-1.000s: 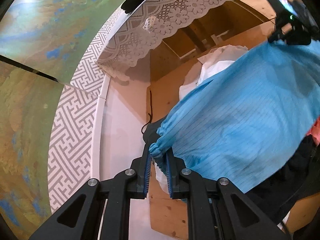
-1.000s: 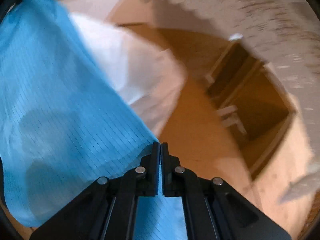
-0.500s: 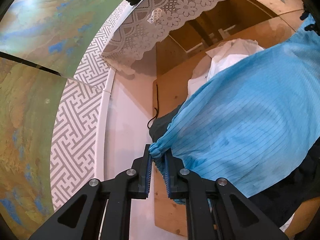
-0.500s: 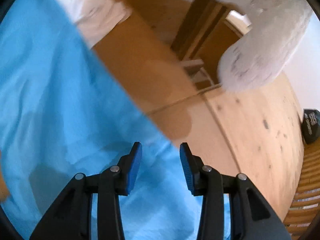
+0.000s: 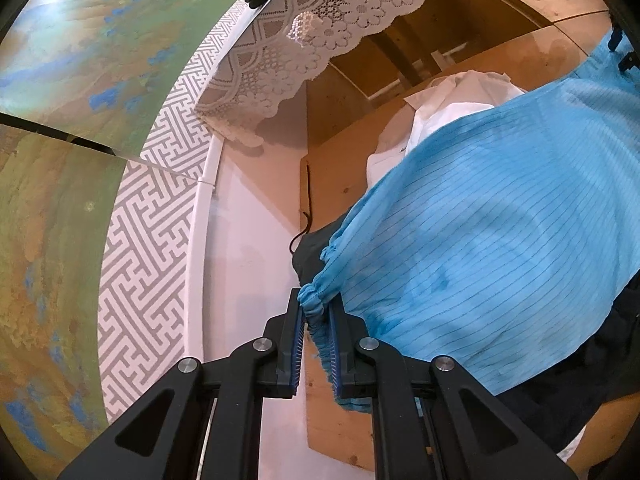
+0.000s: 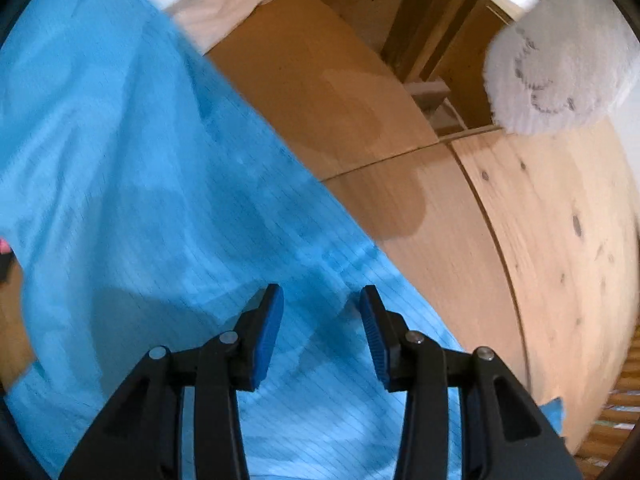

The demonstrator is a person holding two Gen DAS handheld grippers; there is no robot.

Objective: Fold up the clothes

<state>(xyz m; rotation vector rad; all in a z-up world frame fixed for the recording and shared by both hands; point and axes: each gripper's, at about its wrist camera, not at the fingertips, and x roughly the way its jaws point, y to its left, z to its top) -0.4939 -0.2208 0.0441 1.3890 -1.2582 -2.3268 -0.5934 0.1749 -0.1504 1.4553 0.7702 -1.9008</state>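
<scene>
my left gripper [image 5: 318, 312] fingers clenched on blue garment [image 5: 480, 220] gathered hem; right gripper [image 6: 320, 320] fingers released above it, over wooden surface [image 6: 500, 240].

Home room, lace-trimmed cloth [image 5: 320, 20], wooden table [image 6: 400, 200], patterned wallpaper [image 5: 148, 240]

Counter [image 5: 336, 184]: pale wood boards, knots visible, a seam running across the top in the right wrist view [image 6: 460, 216].

Lying on it:
- Light blue garment [image 5: 500, 232] with thin dark stripes, spread over much of the top; also fills the near left of the right wrist view [image 6: 140, 200].
- White cloth [image 5: 452, 104], crumpled, at the far side, partly under the blue garment's far edge; seen again far left [image 6: 224, 4].
- Dark garment [image 5: 312, 252] at the near left, under the blue one, its edge at the counter's left edge.
- Thin dark cord [image 5: 307, 208] along the left edge of the counter.
</scene>
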